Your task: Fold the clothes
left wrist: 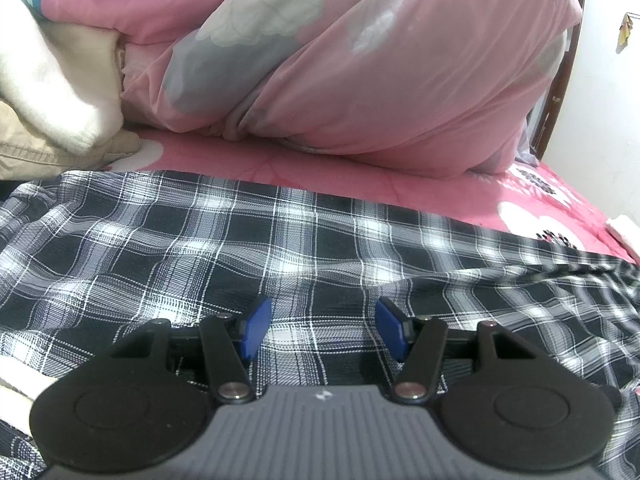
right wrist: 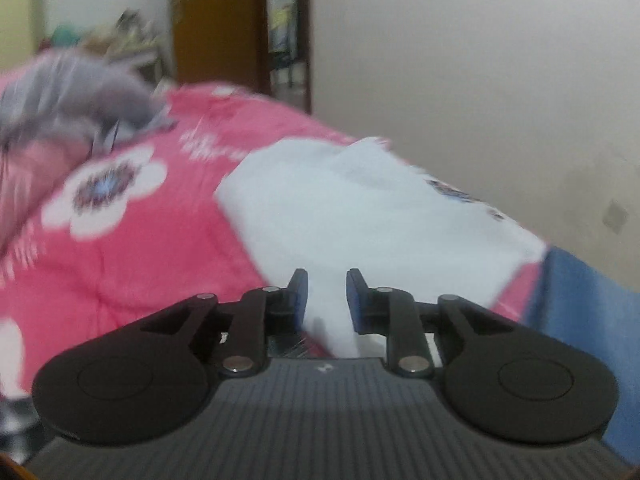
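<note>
While my left gripper (left wrist: pixel 323 326) is hovering low over the plaid shirt (left wrist: pixel 280 248), its blue pads (left wrist: pixel 256 326) are standing wide apart with nothing between them. That shirt is lying flat on the pink sheet (left wrist: pixel 360 184), its long axis running left to right across the view, its far edge straight and slanting down toward the right. Beyond that edge a strip of bare sheet is lying open, then the pink duvet (left wrist: pixel 360 72) is bulging up; cream and tan clothes (left wrist: pixel 52 92) are crowding the far left.

Through the right wrist camera, blurred, my right gripper (right wrist: pixel 327 294) is pointing level toward a white garment (right wrist: pixel 360 216), jaws parted a little and holding nothing. The garment is lying near the sheet's right side, a blue cloth (right wrist: pixel 580 320) just beside it. Open sheet (right wrist: pixel 140 260) is spreading to the left, and a grey heap (right wrist: pixel 72 92) is sitting at far left.
</note>
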Available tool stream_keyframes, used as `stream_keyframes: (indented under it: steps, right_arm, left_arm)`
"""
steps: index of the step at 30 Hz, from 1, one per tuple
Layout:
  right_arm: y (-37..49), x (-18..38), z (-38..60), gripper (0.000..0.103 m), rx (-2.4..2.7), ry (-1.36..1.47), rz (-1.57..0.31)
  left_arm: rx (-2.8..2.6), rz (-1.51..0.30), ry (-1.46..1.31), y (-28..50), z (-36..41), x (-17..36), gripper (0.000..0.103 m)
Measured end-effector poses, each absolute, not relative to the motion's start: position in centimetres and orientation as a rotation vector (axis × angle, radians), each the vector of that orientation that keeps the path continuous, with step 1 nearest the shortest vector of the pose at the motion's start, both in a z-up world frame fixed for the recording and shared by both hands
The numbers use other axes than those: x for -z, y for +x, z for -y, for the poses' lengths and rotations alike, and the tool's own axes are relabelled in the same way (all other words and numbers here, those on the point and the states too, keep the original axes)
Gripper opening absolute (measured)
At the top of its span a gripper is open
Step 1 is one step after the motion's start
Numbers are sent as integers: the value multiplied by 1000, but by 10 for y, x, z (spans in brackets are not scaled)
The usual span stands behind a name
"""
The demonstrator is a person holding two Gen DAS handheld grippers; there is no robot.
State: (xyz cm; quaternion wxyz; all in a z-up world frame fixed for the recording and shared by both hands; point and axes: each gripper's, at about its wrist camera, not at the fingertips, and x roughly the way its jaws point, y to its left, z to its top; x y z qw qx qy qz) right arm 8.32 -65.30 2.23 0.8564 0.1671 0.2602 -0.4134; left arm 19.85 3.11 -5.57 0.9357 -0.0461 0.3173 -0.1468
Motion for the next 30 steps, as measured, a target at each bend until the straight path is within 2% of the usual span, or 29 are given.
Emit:
stream_keyframes:
  steps: [2,7,9,11,15,16,17,18,21,23,27,30]
  right_arm:
    - [60,-31,658,21,883,476,-525]
    - [-24,-25,644,25,685,1017,-556]
    - [-40,-12,626,30,665,1104,-579]
    - [-51,7,614,41,673,1208,-595]
    - [-54,48,611,41,758,1367,-573]
    - [-52,52,612,36,765,1366,-540]
    - [-50,51,611,5,765,1325,-514]
    - [-48,49,609,2,765,1280,-489]
    - [-46,14,597,1,755,1032,-436]
    - [-49,-2,592,1,759,962,-440]
    - [-52,19,605,2,844,945,-580]
    - [-55,37,618,5,882,937,-599]
  left_arm:
    - [300,-649,-94,198,-31,56,59]
    - [300,-649,-94,198,-31,56,59]
    - [300,-649,-95,198,-32,56,59]
    - [302,-649,-99,198,-32,56,59]
    - [304,-649,-108,198,-33,56,59]
    - [305,-649,-111,198,-33,56,59]
    - [306,-649,-113,198,-33,56,59]
    - [307,-649,-117,198,-34,56,59]
    - [309,-650,-124,199,-35,56,59]
    - [309,-651,-118,199,-37,56,59]
    - [307,-651,-115,199,-36,56,59]
    - [307,-651,-117,199,-36,56,59]
